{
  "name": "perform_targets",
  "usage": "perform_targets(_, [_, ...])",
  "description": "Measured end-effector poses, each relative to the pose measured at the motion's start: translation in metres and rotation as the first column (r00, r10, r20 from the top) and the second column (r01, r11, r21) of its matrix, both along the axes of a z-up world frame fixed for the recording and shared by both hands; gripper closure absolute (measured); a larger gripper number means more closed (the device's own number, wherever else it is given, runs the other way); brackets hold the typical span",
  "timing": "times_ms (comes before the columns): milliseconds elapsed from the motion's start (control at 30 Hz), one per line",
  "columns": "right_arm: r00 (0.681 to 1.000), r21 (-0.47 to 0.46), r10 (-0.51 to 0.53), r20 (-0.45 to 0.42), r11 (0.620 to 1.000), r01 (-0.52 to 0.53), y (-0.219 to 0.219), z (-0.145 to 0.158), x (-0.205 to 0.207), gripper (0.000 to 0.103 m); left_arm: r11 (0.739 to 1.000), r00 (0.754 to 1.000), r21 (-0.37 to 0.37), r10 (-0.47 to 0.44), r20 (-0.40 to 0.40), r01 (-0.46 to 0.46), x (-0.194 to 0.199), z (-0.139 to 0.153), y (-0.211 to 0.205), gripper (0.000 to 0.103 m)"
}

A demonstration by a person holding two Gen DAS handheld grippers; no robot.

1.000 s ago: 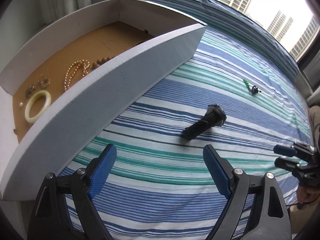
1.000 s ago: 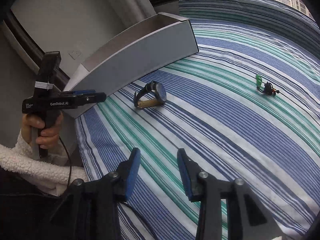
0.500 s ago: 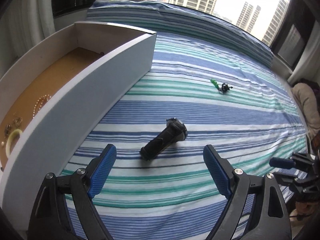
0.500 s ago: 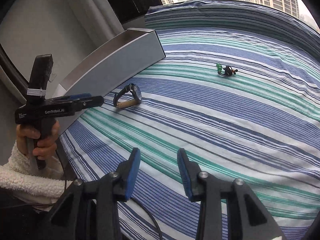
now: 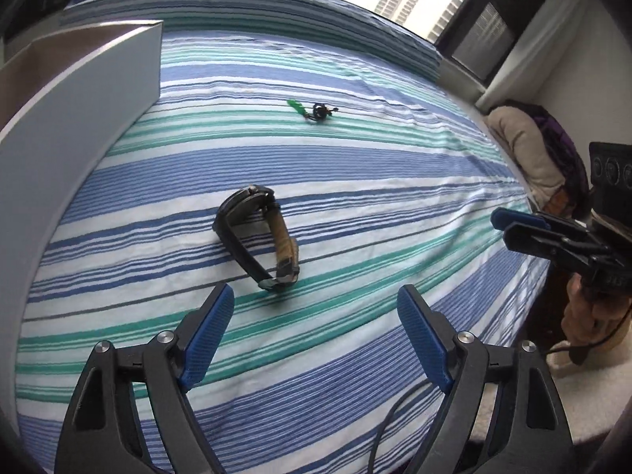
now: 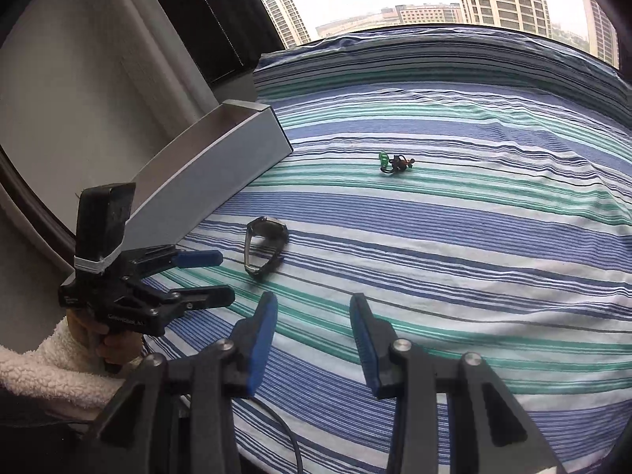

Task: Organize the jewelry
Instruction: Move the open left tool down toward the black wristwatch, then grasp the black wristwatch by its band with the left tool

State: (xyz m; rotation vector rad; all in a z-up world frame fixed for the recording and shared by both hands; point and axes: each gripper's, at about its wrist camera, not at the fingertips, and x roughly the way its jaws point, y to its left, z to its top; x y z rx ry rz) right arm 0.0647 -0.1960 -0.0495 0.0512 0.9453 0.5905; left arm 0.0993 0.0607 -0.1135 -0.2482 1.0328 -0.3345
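Striped blue, green and white bedding is seen from the left wrist, with a watch lying on it just ahead of the left gripper, whose jaws have just been narrowed slightly yet are spread wide and empty. A small green-and-dark trinket lies farther off, the white box at left.

From the right wrist, the right gripper is seen with jaws partly open, nothing between them; the watch lies beyond, near the box.

Matt striped cloth bedsheet (watch strap leathery)
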Motion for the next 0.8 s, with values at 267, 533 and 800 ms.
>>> perform_targets(267, [1.0, 0.002, 0.016, -0.009, 1.0, -0.016, 0.01, -0.008, 0.002, 0.064, 0.971, 0.979, 0.143, 0.199, -0.049, -0.191, 0.024, 0.002, 0.009, 0.017])
perform_targets(533, [0.999, 0.001, 0.032, -0.026, 0.999, -0.032, 0.015, -0.016, -0.007, 0.064, 0.928, 0.939, 0.202, 0.335, -0.08, -0.314, 0.04, -0.019, 0.022, 0.019])
perform_targets(800, [1.0, -0.019, 0.017, -0.019, 1.0, -0.018, 0.012, -0.015, 0.01, 0.064, 0.93, 0.944, 0.224, 0.318, -0.092, -0.292, 0.051, -0.036, 0.015, 0.092])
